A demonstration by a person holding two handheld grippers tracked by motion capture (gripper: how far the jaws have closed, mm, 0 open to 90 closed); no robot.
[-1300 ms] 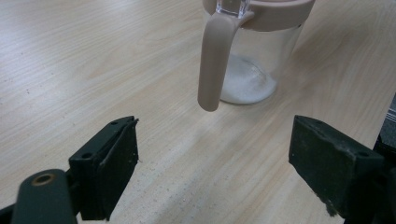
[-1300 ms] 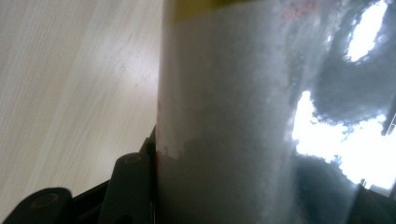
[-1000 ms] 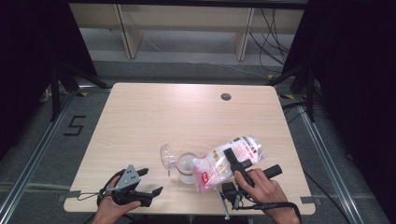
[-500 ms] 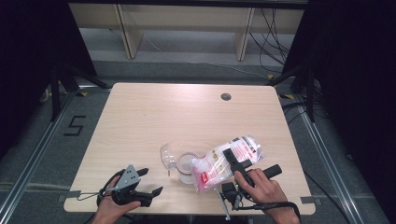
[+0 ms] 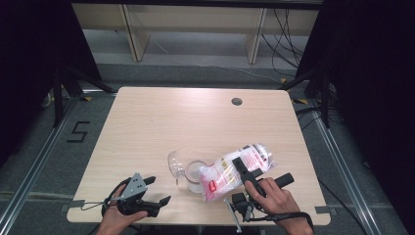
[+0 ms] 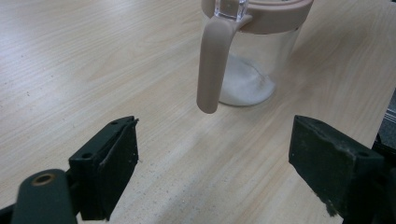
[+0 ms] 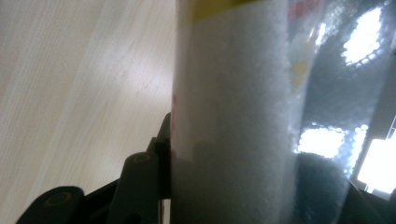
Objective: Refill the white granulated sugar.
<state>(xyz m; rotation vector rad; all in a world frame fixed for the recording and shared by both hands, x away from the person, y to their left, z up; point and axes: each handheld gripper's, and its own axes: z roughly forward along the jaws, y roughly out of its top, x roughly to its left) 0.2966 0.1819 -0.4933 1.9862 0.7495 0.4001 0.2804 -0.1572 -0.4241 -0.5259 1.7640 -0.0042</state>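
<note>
Since the earlier frame our right gripper (image 5: pixel 244 171) has been closing its jaws on the bag (image 5: pixel 230 171), apparently gripping it above the jar (image 5: pixel 195 170). Our left gripper (image 5: pixel 155 191) stays open, jar ahead.

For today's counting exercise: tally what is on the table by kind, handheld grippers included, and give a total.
Clear jars with a pink rim and handle: 1
Plastic bags of white granules: 1
Handheld grippers: 2, the left gripper and the right gripper
Total: 4
</note>
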